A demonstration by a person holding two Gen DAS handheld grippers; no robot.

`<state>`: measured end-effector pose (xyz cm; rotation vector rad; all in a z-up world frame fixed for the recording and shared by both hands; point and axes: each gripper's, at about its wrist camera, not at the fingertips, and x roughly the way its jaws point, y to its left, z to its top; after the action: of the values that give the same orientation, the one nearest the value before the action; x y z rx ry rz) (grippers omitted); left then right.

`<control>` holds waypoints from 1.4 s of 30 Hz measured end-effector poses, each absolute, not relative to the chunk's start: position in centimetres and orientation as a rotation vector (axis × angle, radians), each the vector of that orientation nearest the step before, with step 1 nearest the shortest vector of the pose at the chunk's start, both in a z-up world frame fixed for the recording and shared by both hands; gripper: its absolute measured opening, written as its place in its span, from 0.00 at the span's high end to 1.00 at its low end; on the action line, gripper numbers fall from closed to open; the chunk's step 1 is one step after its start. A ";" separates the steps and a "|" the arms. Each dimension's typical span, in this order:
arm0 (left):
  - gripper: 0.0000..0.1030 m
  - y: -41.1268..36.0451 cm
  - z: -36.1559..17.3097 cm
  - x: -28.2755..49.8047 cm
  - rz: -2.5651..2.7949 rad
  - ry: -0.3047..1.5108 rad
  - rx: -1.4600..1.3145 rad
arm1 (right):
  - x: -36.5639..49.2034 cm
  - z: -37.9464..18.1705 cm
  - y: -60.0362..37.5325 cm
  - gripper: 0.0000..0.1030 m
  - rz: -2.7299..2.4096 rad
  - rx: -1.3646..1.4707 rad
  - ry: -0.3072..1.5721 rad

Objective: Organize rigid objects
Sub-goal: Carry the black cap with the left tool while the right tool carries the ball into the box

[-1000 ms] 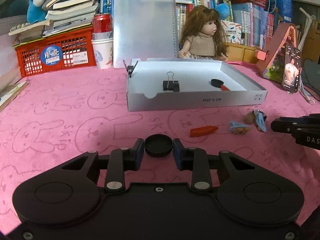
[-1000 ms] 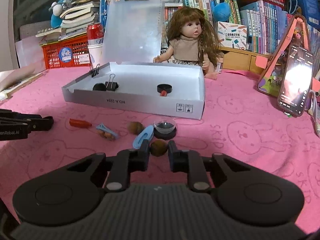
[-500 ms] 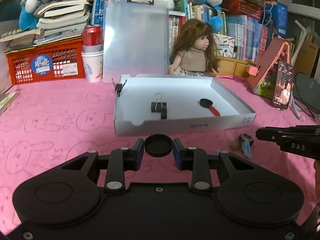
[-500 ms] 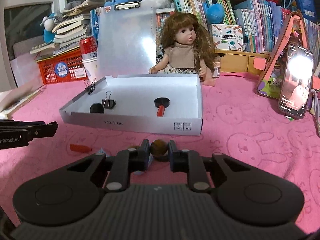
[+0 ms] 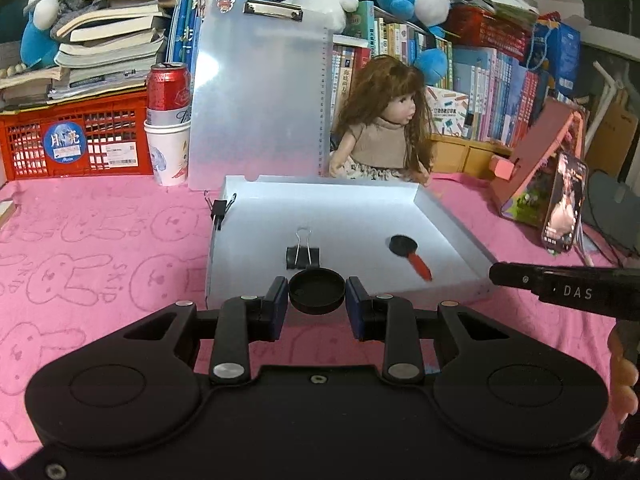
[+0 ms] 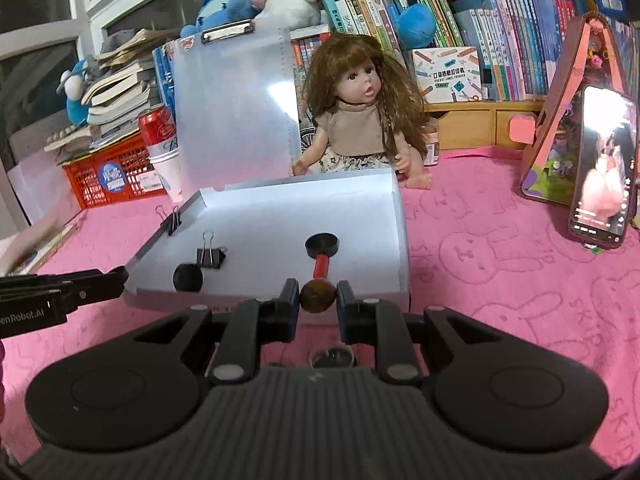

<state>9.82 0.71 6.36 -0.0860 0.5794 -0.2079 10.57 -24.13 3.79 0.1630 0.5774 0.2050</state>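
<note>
- Left gripper (image 5: 317, 304): jaws partly closed, pads pressed on either side of a round black cap (image 5: 317, 292), which is carried clear of the cloth.
- Right gripper (image 6: 318, 304): jaws narrow, clamped on a small brown ball (image 6: 318, 297), likewise aloft.
- Pink cloth (image 5: 100, 248): rabbit print; a small clear-topped item shows below the right gripper, too hidden to identify.
- White tray (image 5: 456, 220): open-topped, shallow; its near wall lies just ahead of and below both held items. Judged: each load needs only to go forward over that wall; neither hand is plainly nearer.
- Tray contents: binder clip (image 5: 303, 256) left of centre; black-headed, red-handled piece (image 5: 404, 246), long axis running front to back in the right view.
- Second clip (image 5: 218, 210): on the tray's left wall.
- Doll (image 6: 360, 120): seated behind the tray.
</note>
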 end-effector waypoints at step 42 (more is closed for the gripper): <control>0.71 -2.0 2.0 29.4 -0.146 0.826 -0.137 | 29.0 1.1 -19.5 0.77 0.139 0.055 0.858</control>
<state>29.41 -2.05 2.04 -0.1369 0.8257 -0.1456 29.02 -19.52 1.10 0.0550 0.8580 0.1392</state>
